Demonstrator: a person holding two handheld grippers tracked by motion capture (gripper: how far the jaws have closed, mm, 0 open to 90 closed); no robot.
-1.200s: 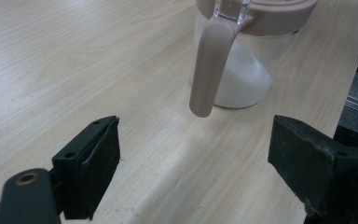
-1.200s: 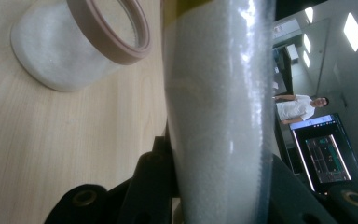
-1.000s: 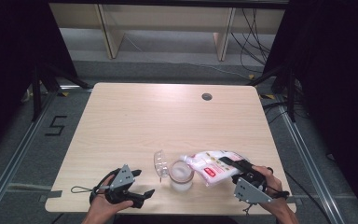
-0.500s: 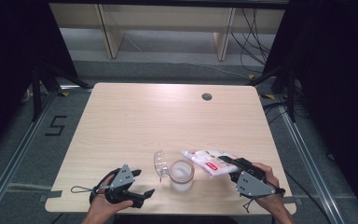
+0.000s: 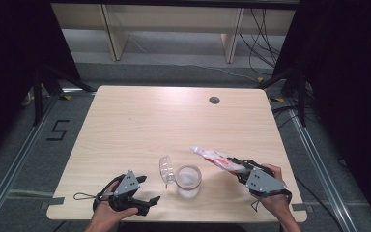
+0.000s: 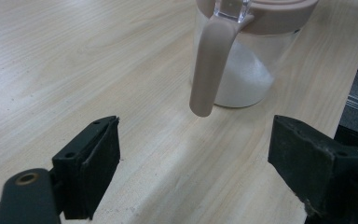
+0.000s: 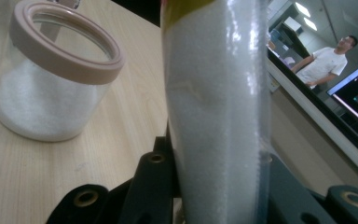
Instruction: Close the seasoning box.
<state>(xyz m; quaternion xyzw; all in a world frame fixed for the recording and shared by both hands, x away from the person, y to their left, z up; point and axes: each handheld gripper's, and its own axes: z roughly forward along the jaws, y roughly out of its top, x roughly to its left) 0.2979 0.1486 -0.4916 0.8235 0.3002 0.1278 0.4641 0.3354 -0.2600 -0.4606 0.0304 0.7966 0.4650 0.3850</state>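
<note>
My right gripper [image 5: 241, 170] clamps the sugar bag [image 5: 216, 158]; I should tip its mouth squarely over the open jar [image 5: 188, 181], my left gripper [image 5: 150, 195] waiting wide.

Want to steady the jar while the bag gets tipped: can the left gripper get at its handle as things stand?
Probably yes. The left gripper has its jaws open and empty, aimed at the jar's handle, with bare table between. The bag sits on the jar's far side.

Only the jar [image 5: 188, 181] with its raised lid [image 5: 165, 170] stands between the grippers; the far table [image 5: 174, 121] lies bare.
</note>
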